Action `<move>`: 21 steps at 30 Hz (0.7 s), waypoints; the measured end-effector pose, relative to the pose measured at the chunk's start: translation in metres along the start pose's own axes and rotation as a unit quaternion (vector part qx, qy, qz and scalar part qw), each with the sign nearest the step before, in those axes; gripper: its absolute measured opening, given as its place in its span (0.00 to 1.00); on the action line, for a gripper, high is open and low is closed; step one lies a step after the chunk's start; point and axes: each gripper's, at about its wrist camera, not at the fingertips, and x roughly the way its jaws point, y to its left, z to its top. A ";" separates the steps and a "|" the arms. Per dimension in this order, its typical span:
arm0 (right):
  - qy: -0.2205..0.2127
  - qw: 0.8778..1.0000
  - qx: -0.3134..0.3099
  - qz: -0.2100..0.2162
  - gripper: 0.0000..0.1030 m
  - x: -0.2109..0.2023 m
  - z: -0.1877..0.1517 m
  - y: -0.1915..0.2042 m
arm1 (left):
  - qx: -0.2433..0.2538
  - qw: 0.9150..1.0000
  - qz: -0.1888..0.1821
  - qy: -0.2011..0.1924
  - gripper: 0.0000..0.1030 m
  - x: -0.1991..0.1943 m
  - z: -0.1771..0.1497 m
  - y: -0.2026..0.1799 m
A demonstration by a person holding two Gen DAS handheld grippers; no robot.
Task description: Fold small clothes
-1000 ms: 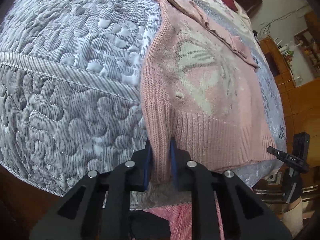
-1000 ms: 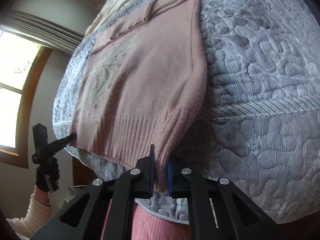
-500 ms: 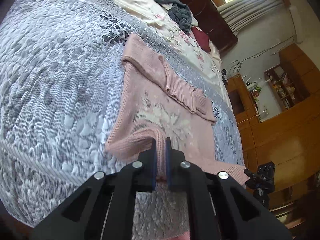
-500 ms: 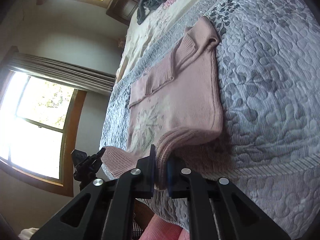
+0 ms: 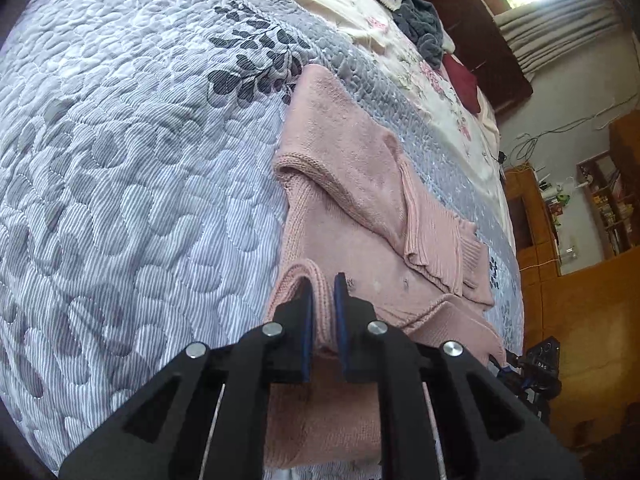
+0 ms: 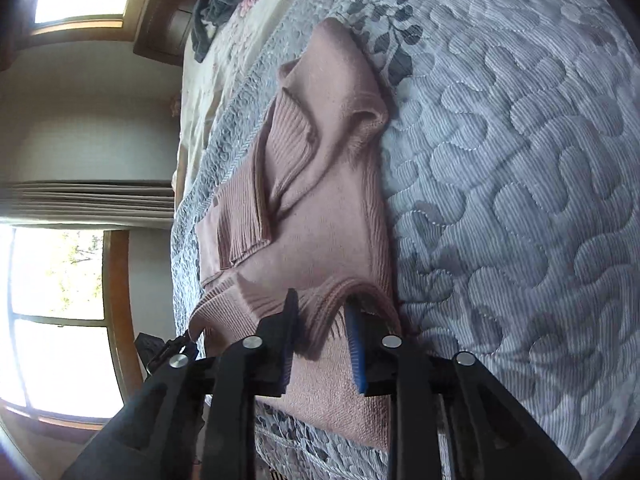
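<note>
A pink knit sweater [image 5: 360,184] lies on the quilted bed, sleeves folded across its chest. Its bottom hem is doubled forward over the body. My left gripper [image 5: 322,292] is shut on the hem's left corner, with pink ribbing pinched between the blue pads. In the right wrist view the sweater [image 6: 328,208] shows the same fold. My right gripper [image 6: 322,316] stands open, jaws apart, with the hem's right corner lying loose between them. Each gripper shows small at the other view's edge: the right gripper [image 5: 540,364] and the left gripper [image 6: 168,352].
The grey patterned quilt [image 5: 140,160] spreads wide to the left and, in the right view, the quilt [image 6: 520,160] spreads to the right. Beyond it lie a floral sheet, a dark grey garment [image 5: 416,12] and a dark red pillow [image 5: 460,80]. Wooden cabinets [image 5: 580,300] and a window [image 6: 60,300] flank the bed.
Both grippers lifted the hem from the bed's edge and carried it forward over the sweater's body, doubling it. The right jaws have since spread apart; the left still pinches.
</note>
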 end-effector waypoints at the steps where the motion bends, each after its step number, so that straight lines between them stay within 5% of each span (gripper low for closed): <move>1: -0.008 1.000 -0.001 0.007 0.32 -0.004 0.001 -0.001 | -0.013 1.000 -0.011 -0.002 0.11 -0.002 0.000 0.004; 5: -0.024 0.999 -0.034 -0.008 0.43 -0.023 0.001 0.000 | -0.025 0.999 -0.029 -0.012 0.18 -0.012 -0.003 0.011; 7: -0.021 0.998 -0.058 -0.030 0.43 -0.028 -0.003 0.003 | -0.026 0.999 -0.014 -0.043 0.37 -0.025 -0.002 0.014; 10: -0.020 0.992 -0.107 -0.062 0.43 -0.032 -0.007 0.015 | -0.030 0.997 -0.015 -0.066 0.37 -0.040 0.003 0.019; 16: -0.009 0.973 -0.205 -0.106 0.54 -0.008 -0.011 0.057 | 0.068 0.997 0.023 -0.037 0.46 -0.030 0.004 -0.008; 21: 0.016 0.950 -0.260 -0.171 0.56 0.031 -0.014 0.075 | 0.169 0.983 0.073 -0.004 0.49 0.003 0.000 -0.036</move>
